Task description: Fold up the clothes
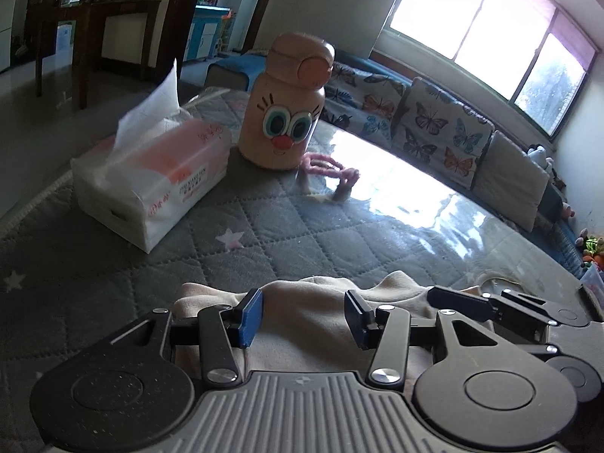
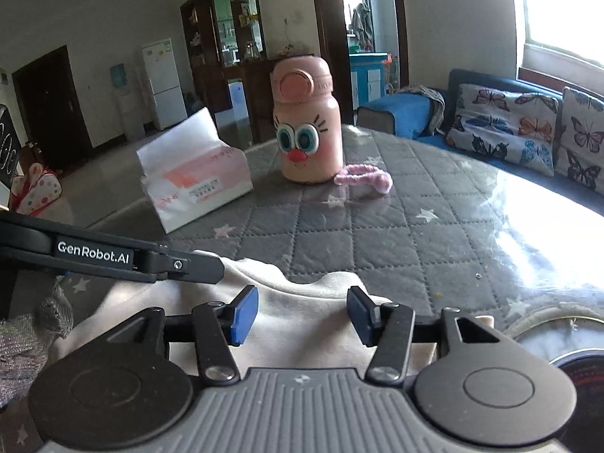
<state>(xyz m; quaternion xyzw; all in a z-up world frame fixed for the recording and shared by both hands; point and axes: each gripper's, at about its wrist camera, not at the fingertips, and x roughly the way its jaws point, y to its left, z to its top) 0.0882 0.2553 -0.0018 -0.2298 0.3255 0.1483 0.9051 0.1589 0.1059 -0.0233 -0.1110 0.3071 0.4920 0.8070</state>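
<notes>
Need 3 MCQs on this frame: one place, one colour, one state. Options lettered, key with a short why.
1. Where does the tissue pack sit relative to the face bottle?
A. to its left
B. on top of it
C. to its right

2. What colour is the garment under the grippers?
A. navy
B. cream
C. red

3. How do the right gripper jaws stand?
A. shut on the bottle
B. clamped on the tissue pack
C. open, pads apart over the cloth

Key: 1 A, the pack lies left of the bottle in both views. 2 B, pale cream fabric. 3 C, a clear gap shows between the blue pads.
</notes>
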